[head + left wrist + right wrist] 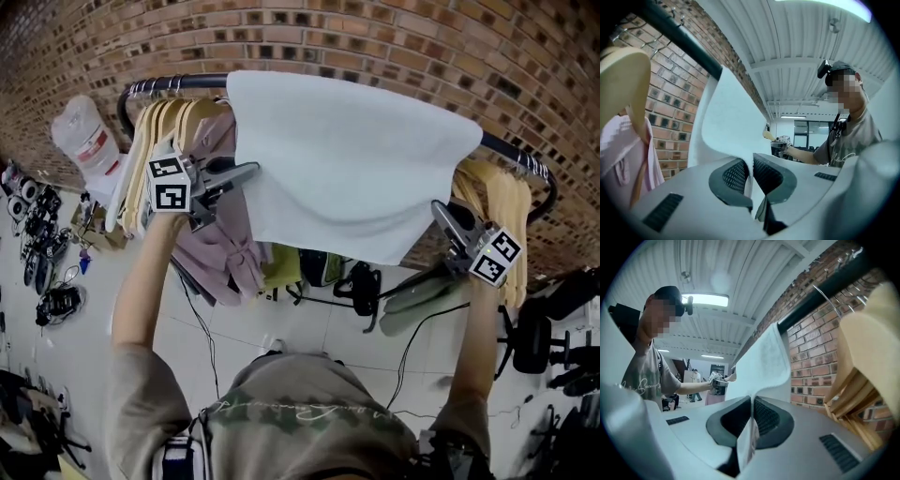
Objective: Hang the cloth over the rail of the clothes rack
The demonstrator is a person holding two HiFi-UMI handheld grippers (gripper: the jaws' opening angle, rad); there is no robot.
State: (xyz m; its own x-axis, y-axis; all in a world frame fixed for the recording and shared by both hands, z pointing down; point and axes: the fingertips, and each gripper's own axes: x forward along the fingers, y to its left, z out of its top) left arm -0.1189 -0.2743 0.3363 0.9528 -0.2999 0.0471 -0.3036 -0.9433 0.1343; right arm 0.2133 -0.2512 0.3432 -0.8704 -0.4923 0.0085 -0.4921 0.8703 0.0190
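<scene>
A white cloth [352, 159] lies draped over the black rail [164, 84] of the clothes rack, its near half hanging toward me. My left gripper [251, 171] is shut on the cloth's left edge, and in the left gripper view the cloth [729, 122] runs pinched between the jaws [751, 176]. My right gripper [441, 214] is shut on the lower right corner; in the right gripper view the cloth [766, 362] rises from the jaws [751, 416] to the rail [820, 291].
Wooden hangers [159, 131] with a pink garment [230, 244] hang at the rail's left, more wooden hangers [502, 202] at its right. A brick wall [375, 47] stands behind. Bags and cables [347, 281] lie on the tiled floor below.
</scene>
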